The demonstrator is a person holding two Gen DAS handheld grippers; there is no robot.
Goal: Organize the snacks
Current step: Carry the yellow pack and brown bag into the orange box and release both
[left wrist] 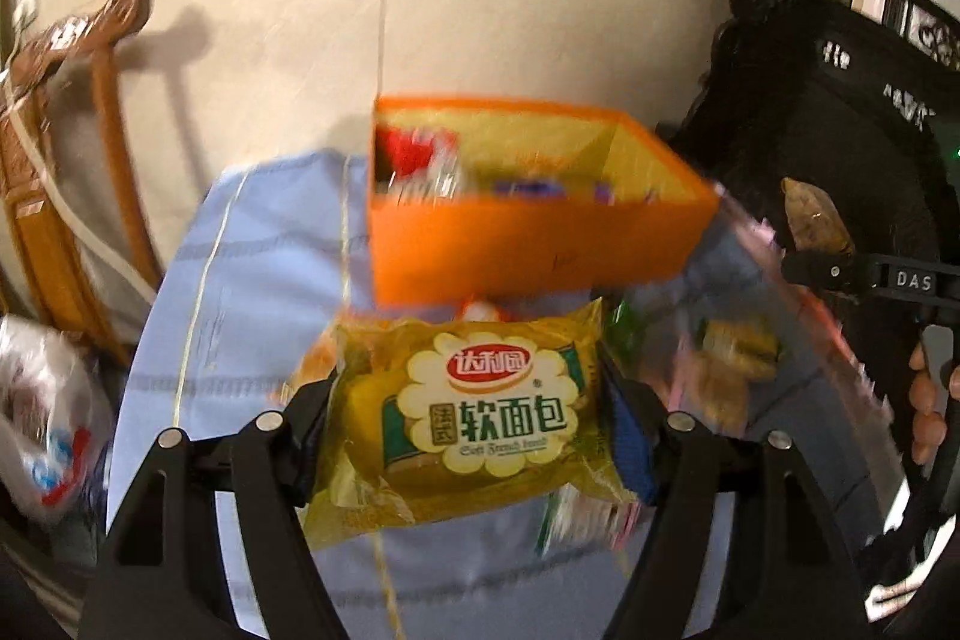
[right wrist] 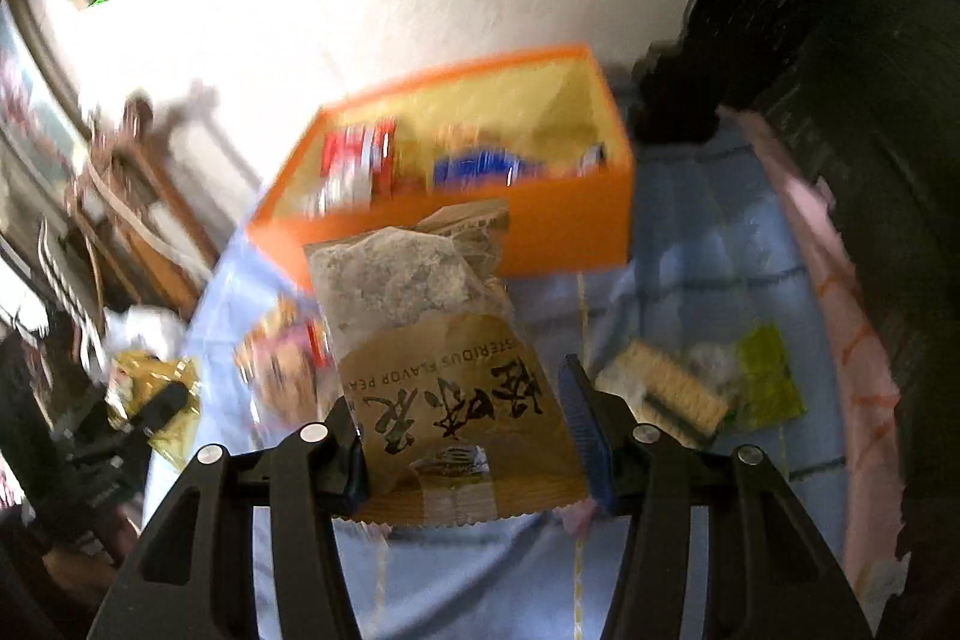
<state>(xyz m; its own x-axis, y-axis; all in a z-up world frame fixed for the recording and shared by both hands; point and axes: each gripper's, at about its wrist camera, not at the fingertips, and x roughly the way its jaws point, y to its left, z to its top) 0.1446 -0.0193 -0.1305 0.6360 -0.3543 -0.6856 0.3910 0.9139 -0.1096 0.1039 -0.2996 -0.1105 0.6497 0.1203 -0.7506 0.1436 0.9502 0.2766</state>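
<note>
both grippers, left (left wrist: 468, 418) clamped on bread pack (left wrist: 474, 412), right (right wrist: 474, 436) on peanut pack (right wrist: 444, 370), carrying; next drop into far orange box (left wrist: 528, 244).

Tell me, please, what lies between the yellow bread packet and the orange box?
In the left wrist view, only a small red-and-white wrapper peeks between the bread packet and the orange box.

- My left hand-held gripper (left wrist: 465, 430) has matte black finger arms with slotted cut-outs and round silver screw heads at the joints.
- My right hand-held gripper (right wrist: 474, 451) has the same black arms and silver screws, with ribbed blue pads (right wrist: 585, 436) inside.
- Its black side bar shows white "DAS" lettering.
</note>
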